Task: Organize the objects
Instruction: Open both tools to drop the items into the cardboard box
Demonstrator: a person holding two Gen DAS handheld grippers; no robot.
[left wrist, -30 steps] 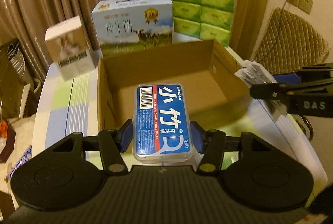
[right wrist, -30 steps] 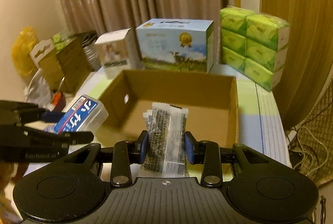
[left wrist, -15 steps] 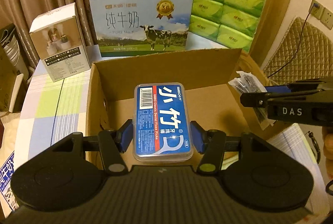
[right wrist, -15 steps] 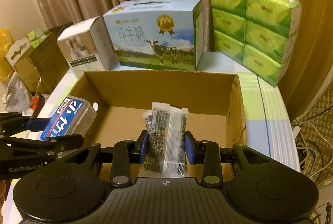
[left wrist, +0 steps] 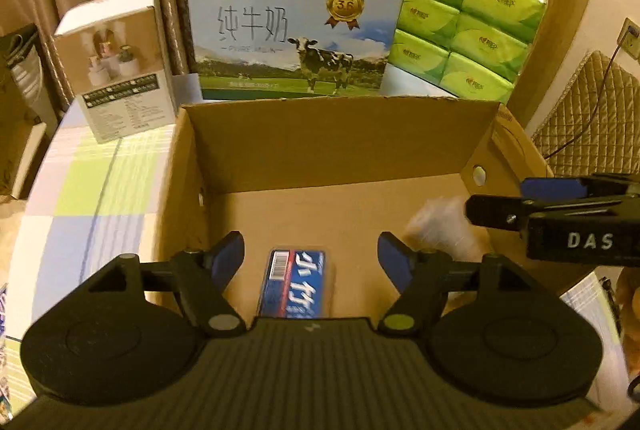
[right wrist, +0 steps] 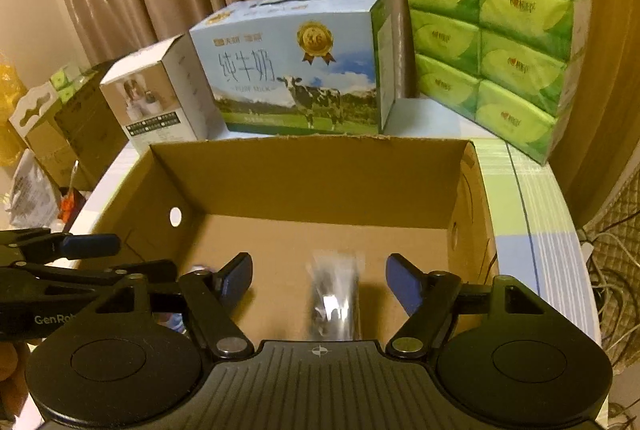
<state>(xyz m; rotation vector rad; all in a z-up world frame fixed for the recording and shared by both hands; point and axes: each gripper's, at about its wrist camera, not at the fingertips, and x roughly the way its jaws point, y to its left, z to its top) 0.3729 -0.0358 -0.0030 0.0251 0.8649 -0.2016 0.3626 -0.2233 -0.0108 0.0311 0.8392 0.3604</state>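
Left wrist view: the left gripper (left wrist: 311, 257) is spread wide, grasping nothing; the blue floss-pick box (left wrist: 295, 282), blurred, sits between its fingers inside the cardboard box (left wrist: 336, 134). At 3 o'clock the right gripper (left wrist: 496, 204) reaches in beside a blurred clear packet (left wrist: 440, 226).

Right wrist view: the right gripper (right wrist: 319, 280) is also released, the packet (right wrist: 334, 294) blurred between its parted fingers, within the cardboard box (right wrist: 316, 166). The left gripper (right wrist: 120, 258) enters at 9 o'clock.

Dim warm indoor light, fisheye-curved edges, motion-blurred floss box (left wrist: 295, 282), dark vignetted corners
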